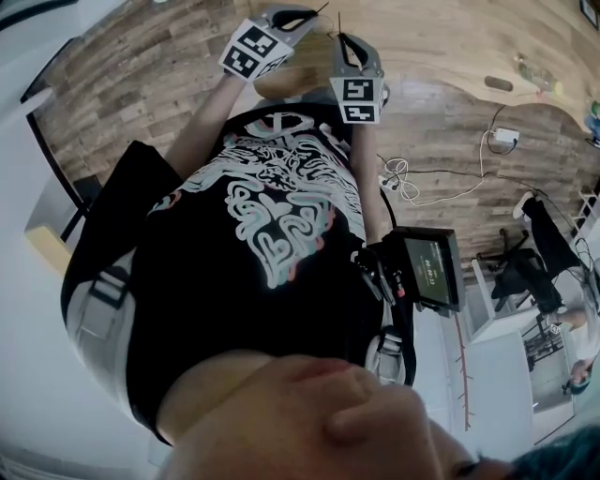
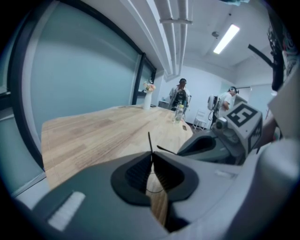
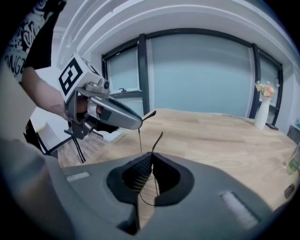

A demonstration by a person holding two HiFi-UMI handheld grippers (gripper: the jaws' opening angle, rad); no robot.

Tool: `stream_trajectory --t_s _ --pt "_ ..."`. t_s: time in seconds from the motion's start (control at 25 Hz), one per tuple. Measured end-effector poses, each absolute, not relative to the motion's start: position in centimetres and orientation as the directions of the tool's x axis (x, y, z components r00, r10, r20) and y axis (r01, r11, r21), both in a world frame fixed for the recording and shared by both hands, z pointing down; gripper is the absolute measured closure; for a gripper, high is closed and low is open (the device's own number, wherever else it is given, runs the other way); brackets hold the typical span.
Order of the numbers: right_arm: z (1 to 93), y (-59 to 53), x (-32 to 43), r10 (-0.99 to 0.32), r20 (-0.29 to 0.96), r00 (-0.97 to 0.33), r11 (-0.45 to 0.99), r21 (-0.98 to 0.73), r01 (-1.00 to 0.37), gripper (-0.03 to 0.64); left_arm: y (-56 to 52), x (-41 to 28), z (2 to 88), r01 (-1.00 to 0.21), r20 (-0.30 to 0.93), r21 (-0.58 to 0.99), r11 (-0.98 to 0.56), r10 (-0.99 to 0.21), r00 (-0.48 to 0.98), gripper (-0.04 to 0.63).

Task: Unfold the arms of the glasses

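No glasses show in any view. My left gripper (image 1: pixel 305 14) (image 2: pixel 151 157) is shut, its pads meeting with only a thin black wire sticking up from the tips. My right gripper (image 1: pixel 345 42) (image 3: pixel 151 157) is also shut, with a similar thin wire at its tips. Both are held out in front of my chest, close together, at the edge of a light wooden table (image 1: pixel 441 37) (image 2: pixel 117 126) (image 3: pixel 215 136). The right gripper view shows the left gripper (image 3: pixel 140 123) just to the upper left, held in a hand. In the left gripper view the right gripper (image 2: pixel 187 147) lies to the right.
A white vase with flowers (image 2: pixel 148 96) (image 3: pixel 261 110) and a bottle (image 2: pixel 178 112) stand far along the table. Two people (image 2: pixel 180 93) are at its far end. A small screen unit (image 1: pixel 429 267) hangs at my hip; cables (image 1: pixel 412 178) lie on the plank floor.
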State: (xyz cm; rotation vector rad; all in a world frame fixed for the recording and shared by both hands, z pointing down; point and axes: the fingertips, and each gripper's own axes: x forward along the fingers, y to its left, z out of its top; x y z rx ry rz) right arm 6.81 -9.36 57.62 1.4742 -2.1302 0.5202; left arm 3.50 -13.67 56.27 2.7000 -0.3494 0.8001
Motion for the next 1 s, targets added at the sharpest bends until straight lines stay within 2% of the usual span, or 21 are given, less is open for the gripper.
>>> stream_trajectory --t_s 0.56,1.0 --pt "55.2 -9.3 8.7 -0.832 0.405 -0.379 0.301 -0.244 -0.922 0.609 -16.1 3.1 56.8 -0.349 0.554 0.227 -0.909 -0.174 0.814 0.592" --pt "54.4 -9.0 9.0 -0.856 0.333 -0.396 0.314 -0.274 -0.909 0.609 -17.2 2.4 58.0 -0.393 0.548 0.267 -0.88 -0.196 0.813 0.592"
